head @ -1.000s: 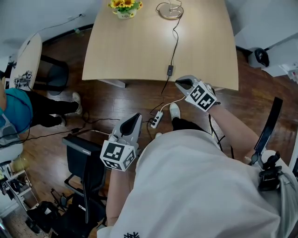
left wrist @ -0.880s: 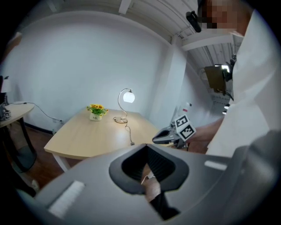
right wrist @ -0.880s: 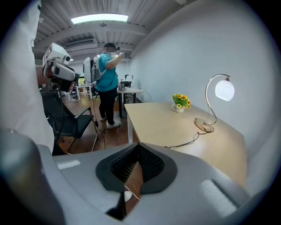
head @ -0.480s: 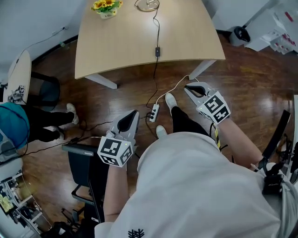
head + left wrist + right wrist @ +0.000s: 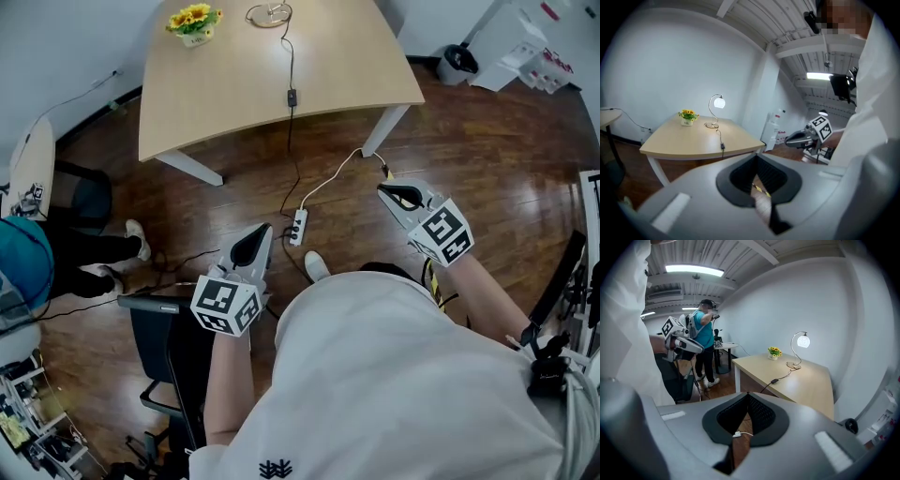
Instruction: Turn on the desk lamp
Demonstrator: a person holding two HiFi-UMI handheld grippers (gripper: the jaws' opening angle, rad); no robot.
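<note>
Glowing on the table (image 5: 684, 140), left of centre in the left gripper view, the lamp (image 5: 717, 102) is lit; the task seems done. The left gripper (image 5: 265, 231) and right gripper (image 5: 384, 188) are closed, empty, well apart from it.

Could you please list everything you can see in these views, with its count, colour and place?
table: one, light wood, ahead of the person
desk lamp: one, white globe lit, far end of the table
flowers: one pot, yellow, beside the lamp
cord: one, black, from the lamp over the table's near edge
power strip: one, white, on the wood floor
chair: one, black, at the person's left
other person: one, teal shirt, standing at left
left tool: one, grey, shut, empty
right tool: one, grey, shut, empty
</note>
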